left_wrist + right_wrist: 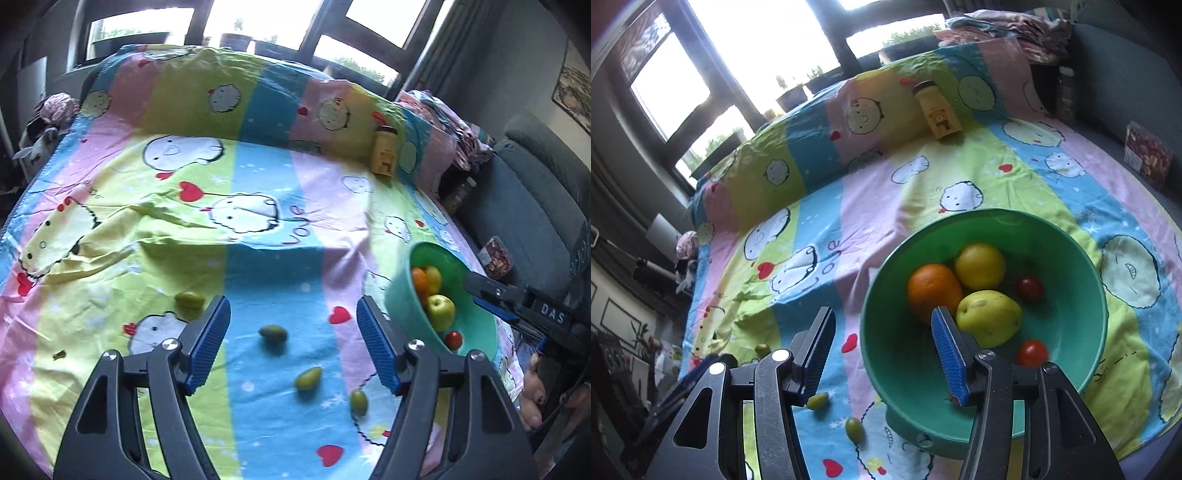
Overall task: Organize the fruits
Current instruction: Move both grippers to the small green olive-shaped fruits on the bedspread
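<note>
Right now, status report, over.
Both hand-held grippers open, empty. Green plastic bowl holds five fruits. Small green fruits loose on striped cartoon bedsheet. Nothing blocking.

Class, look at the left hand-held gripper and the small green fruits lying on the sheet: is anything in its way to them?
Nothing visible. The left hand-held gripper is open and empty, with only bare sheet around the nearest green fruit. The bowl sits off to the right.
</note>
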`<state>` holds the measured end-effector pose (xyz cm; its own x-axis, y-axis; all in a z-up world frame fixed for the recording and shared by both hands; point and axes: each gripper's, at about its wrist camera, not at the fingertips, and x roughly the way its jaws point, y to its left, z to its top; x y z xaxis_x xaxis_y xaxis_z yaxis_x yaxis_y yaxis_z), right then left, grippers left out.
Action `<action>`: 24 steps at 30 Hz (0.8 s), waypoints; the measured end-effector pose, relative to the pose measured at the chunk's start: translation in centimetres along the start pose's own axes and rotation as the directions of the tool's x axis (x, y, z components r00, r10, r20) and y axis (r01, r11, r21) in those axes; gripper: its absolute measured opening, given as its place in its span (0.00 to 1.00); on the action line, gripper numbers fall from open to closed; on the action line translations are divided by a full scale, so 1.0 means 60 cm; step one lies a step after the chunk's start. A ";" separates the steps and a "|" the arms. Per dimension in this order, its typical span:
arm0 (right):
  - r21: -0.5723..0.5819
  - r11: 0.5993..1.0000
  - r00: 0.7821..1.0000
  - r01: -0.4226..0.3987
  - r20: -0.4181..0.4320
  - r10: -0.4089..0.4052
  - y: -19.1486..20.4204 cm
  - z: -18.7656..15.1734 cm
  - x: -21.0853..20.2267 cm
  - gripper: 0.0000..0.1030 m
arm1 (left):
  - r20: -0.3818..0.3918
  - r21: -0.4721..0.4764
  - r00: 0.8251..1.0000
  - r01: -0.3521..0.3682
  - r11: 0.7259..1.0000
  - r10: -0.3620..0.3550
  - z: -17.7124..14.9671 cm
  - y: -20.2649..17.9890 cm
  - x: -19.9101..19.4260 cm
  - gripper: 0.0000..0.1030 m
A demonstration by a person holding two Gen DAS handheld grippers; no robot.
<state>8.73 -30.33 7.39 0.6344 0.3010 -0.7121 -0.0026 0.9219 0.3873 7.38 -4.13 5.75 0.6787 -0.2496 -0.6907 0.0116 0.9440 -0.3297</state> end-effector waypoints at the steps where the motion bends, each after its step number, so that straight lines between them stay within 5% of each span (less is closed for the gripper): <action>1: -0.019 1.000 1.000 0.007 -0.002 -0.007 0.012 -0.002 0.005 0.53 | 0.007 -0.013 1.000 -0.015 1.000 0.015 0.003 0.018 -0.003 0.69; 11: -0.164 0.986 0.998 0.042 -0.043 -0.049 0.087 -0.030 0.054 0.53 | -0.003 -0.122 0.996 -0.084 0.989 0.084 0.003 0.119 0.015 0.68; 24: -0.084 0.990 0.981 -0.115 -0.168 0.100 0.115 -0.048 0.119 0.53 | -0.099 -0.174 0.994 -0.056 0.983 0.039 -0.003 0.151 0.080 0.62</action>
<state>11.00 -21.11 3.33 0.4916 0.4280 -0.7583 -0.1406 0.8984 0.4160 10.60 3.16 -0.69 0.6027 -0.2322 -0.7634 -0.1541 0.9048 -0.3969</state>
